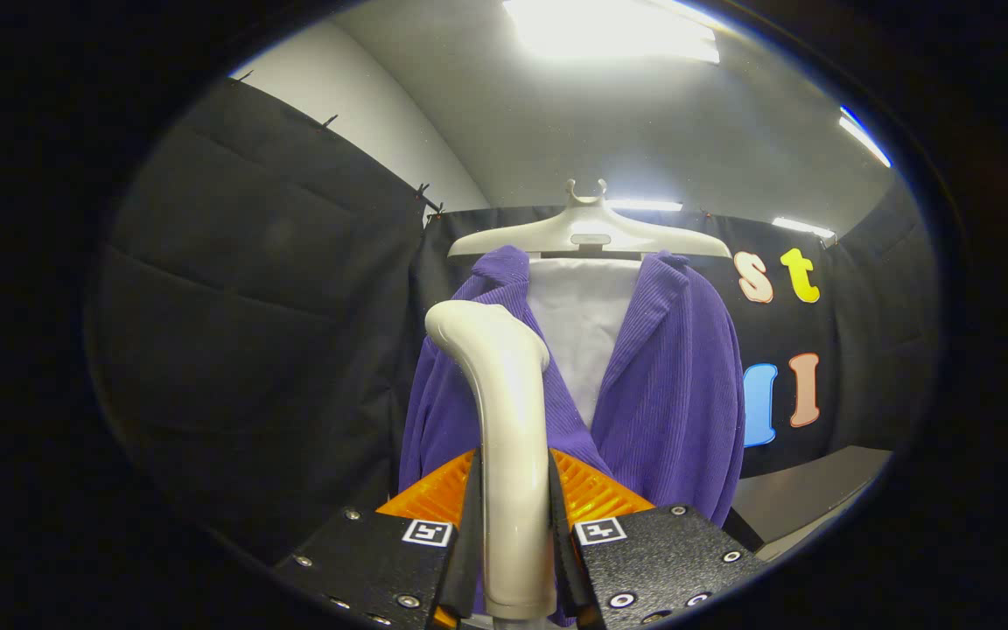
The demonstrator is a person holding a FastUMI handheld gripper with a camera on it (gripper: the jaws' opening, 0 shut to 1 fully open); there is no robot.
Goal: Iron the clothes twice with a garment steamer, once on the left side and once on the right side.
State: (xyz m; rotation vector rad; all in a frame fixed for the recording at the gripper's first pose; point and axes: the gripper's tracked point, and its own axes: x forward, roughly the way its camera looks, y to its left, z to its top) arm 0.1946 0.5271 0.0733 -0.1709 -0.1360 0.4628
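A: Any words or numbers to read here?
B: None. There are just 2 square black-and-white coded markers (427, 531), 1 on each half of the gripper (513, 499), with no letters in them.
A: And the fingers?
B: Both press on the steamer (504, 411) handle, which has no print.

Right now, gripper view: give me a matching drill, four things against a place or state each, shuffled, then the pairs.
Things:
1. garment steamer handle
2. purple corduroy jacket
3. hanger
4. white panel

Places or states:
A. carries the jacket, topmost on the stand
B. clamped between both fingers of the tongs
C. shows in the jacket's open front
D. hangs beyond the fingers, front open

Pairs: 1-B, 2-D, 3-A, 4-C
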